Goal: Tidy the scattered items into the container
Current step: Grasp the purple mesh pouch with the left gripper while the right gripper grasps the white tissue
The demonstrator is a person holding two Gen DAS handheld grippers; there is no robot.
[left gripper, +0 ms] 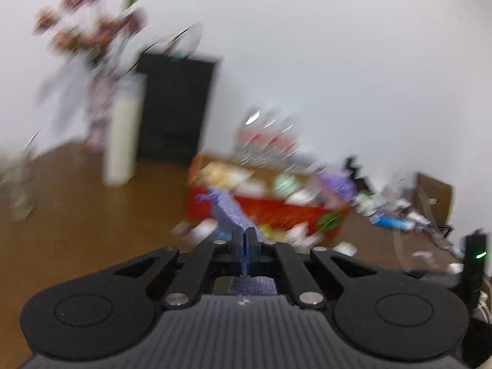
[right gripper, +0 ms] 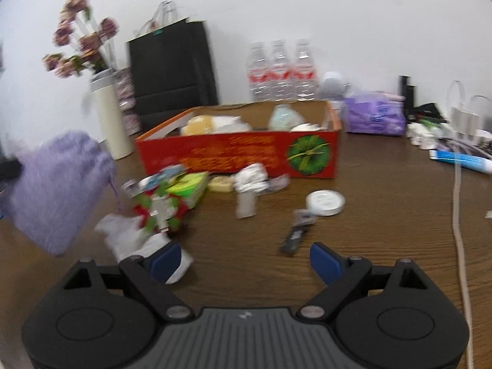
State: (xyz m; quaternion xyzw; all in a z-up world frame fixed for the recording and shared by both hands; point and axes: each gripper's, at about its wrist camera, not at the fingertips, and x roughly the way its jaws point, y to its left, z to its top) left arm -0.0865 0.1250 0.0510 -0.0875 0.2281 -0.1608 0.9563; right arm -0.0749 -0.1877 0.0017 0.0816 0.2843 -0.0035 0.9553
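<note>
- Brown wood-grain counter [right gripper: 384,215] against a white wall carries the clutter, with a black paper bag [right gripper: 172,70], a cream vase of dried flowers [right gripper: 109,117] and three water bottles [right gripper: 281,70] standing at the back.
- The container is a red cardboard box [right gripper: 240,153], open-topped and already holding several pale packets; it stands mid-counter, behind the loose items.
- The left gripper [left gripper: 245,240] has its jaws fully closed on a lilac knitted drawstring pouch [left gripper: 229,207]; fabric shows pinched between the jaws and bunched below them. In the right wrist view the same pouch hangs clear of the counter, well to the left of the box.
- The pouch looks soft and light. It sags and folds around the grip, so a pinch on a gathered fold seems enough, though loose knit could slide if the hold is shallow. Its cord dangles and might snag on the box rim.
- The right gripper [right gripper: 246,261] hovers low over the counter with its jaws wide apart and nothing between them.
- Scattered in front of the box lie a crumpled white tissue [right gripper: 135,236], a red-and-green foil wrapper [right gripper: 160,212], a green carton [right gripper: 187,187], a white round lid [right gripper: 326,203] and a dark flat stick [right gripper: 295,236].
- The lid looks stiff and thin, best taken across its rim; the tissue would crush anywhere.
</note>
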